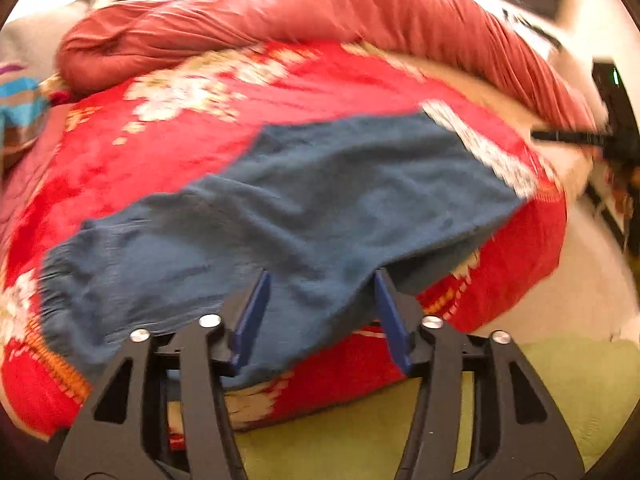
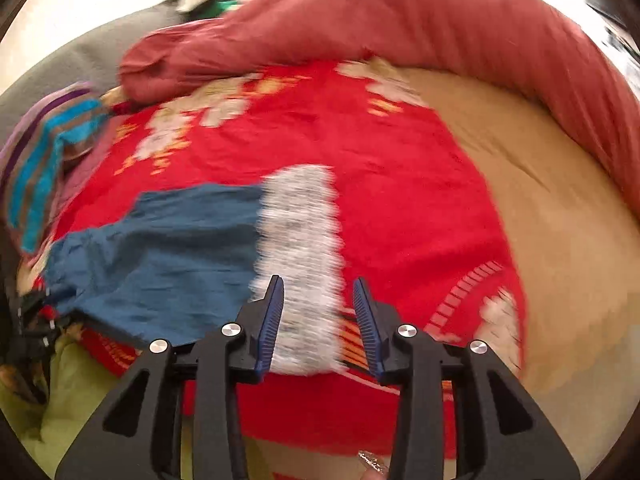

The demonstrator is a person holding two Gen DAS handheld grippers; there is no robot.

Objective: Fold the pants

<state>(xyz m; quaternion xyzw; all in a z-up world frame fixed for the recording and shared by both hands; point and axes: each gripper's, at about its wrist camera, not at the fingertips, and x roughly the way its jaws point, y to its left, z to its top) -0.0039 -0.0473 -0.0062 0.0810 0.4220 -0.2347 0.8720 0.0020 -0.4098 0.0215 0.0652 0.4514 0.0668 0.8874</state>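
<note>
Left wrist view: blue pants (image 1: 280, 208) lie spread flat on a red floral blanket (image 1: 160, 152) covering the bed, reaching the bed's near edge, where some of the cloth hangs over. Grey waistband (image 1: 480, 148) toward the bed's right side. Left tongs (image 1: 320, 280) stand apart, blue pads on either side of the pants' near edge, not pressing it. A rolled rust-red duvet (image 1: 360, 12) runs along the bed's far edge. Green floor covering (image 1: 560, 380) below.

Right wrist view: right tongs (image 2: 318, 284) stand apart over the waistband (image 2: 300, 248) at the bed's near edge, pads clear of the cloth. Pants (image 2: 168, 248) extend left from there. Bare tan sheet (image 2: 540, 200) on the bed's right side; striped cloth (image 2: 36, 168) at the left edge.
</note>
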